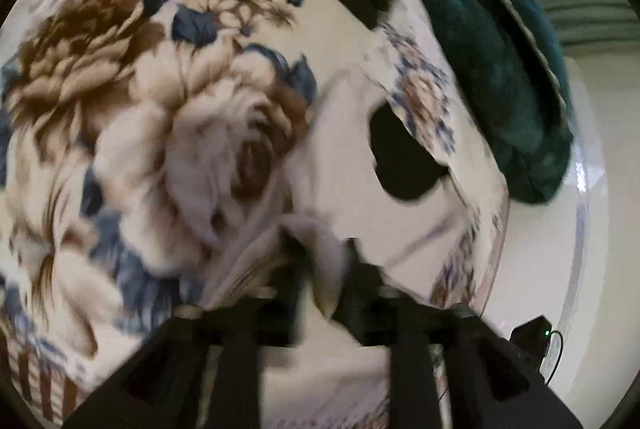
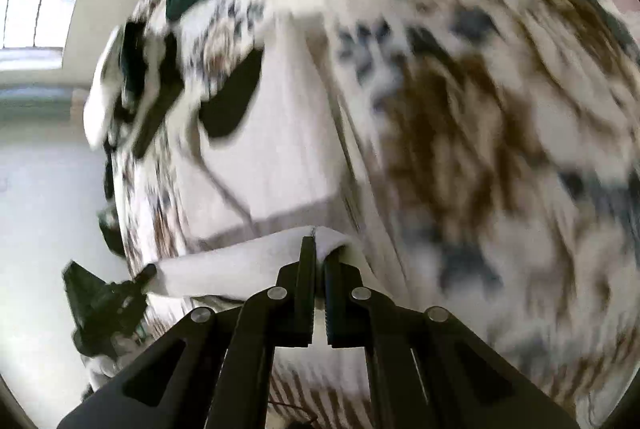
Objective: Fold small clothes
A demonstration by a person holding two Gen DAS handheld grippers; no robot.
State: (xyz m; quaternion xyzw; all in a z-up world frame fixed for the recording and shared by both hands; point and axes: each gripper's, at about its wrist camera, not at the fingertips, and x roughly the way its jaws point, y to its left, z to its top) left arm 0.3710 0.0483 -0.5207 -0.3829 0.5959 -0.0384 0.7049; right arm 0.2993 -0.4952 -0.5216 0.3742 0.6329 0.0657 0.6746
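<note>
A white garment (image 2: 272, 165) with a black patch lies spread over the floral bedcover (image 1: 132, 101), its near hem lifted to both grippers. The right gripper (image 2: 318, 261) is clenched on a fold of that hem, fingers almost touching. The left gripper (image 1: 320, 261) has white cloth bunched between its blurred fingers, apparently gripping it.

Bright window (image 2: 32, 9), pale floor (image 2: 44, 209)

- White garment (image 2: 276, 133) with a black patch (image 2: 230, 97) lies spread on the floral bedspread (image 1: 120, 89), its near edge (image 2: 240, 265) lifted off the bedspread.
- Dark green garment (image 1: 496, 69) lies bunched at the bedspread's far edge.
</note>
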